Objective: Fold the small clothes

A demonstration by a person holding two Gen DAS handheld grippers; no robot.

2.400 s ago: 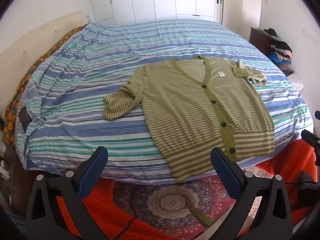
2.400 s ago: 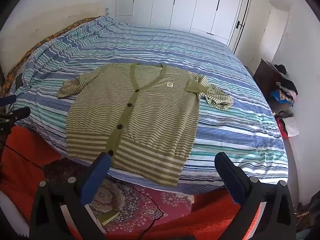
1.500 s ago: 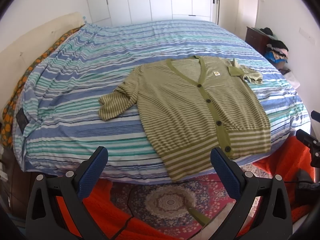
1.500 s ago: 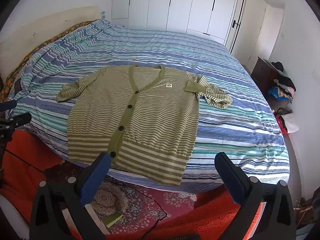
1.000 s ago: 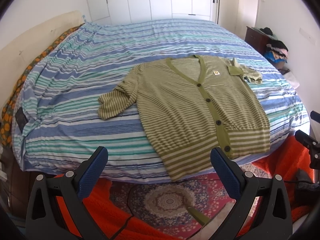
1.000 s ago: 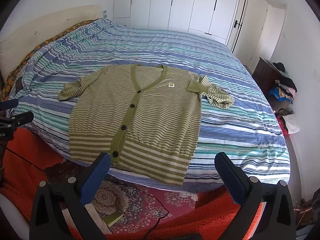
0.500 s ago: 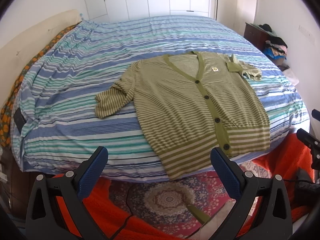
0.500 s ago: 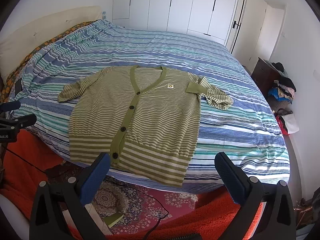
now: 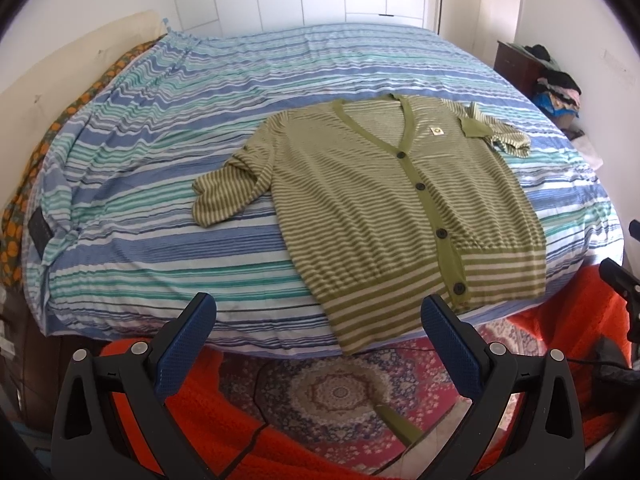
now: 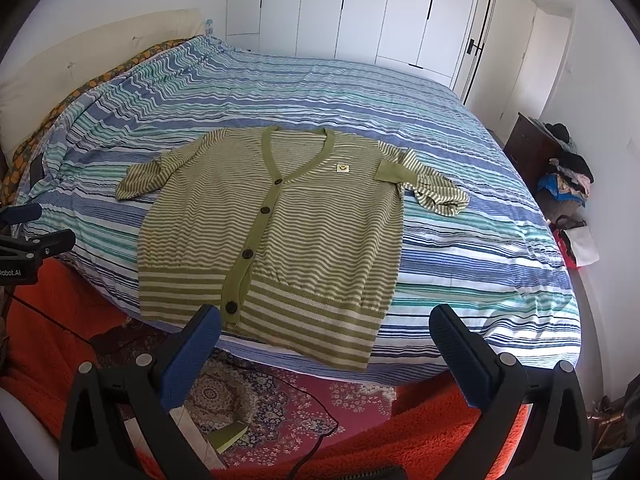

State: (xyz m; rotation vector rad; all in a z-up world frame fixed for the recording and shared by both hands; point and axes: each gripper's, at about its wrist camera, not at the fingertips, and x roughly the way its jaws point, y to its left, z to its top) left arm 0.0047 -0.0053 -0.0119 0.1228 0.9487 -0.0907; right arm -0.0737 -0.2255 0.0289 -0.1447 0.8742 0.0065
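Observation:
A green and cream striped cardigan (image 9: 384,200) (image 10: 280,224) lies flat and buttoned, front up, near the foot of the bed, its hem over the edge. Both short sleeves are bunched: one sleeve (image 9: 224,196) at the left, the other sleeve (image 10: 432,188) at the right. My left gripper (image 9: 318,312) hangs open above the floor in front of the bed, short of the hem. My right gripper (image 10: 326,320) is open too, level with the hem's front edge. Neither holds anything.
The bed (image 9: 160,152) has a blue, teal and white striped cover. Below it lie a patterned rug (image 9: 340,392) and orange-red fabric (image 10: 420,432). A dark cabinet with piled clothes (image 10: 560,168) stands at the right wall. White wardrobe doors (image 10: 360,12) are behind.
Both views have shifted slightly closer to the bed and a bit higher. The cardigan lies as before and both grippers stay open.

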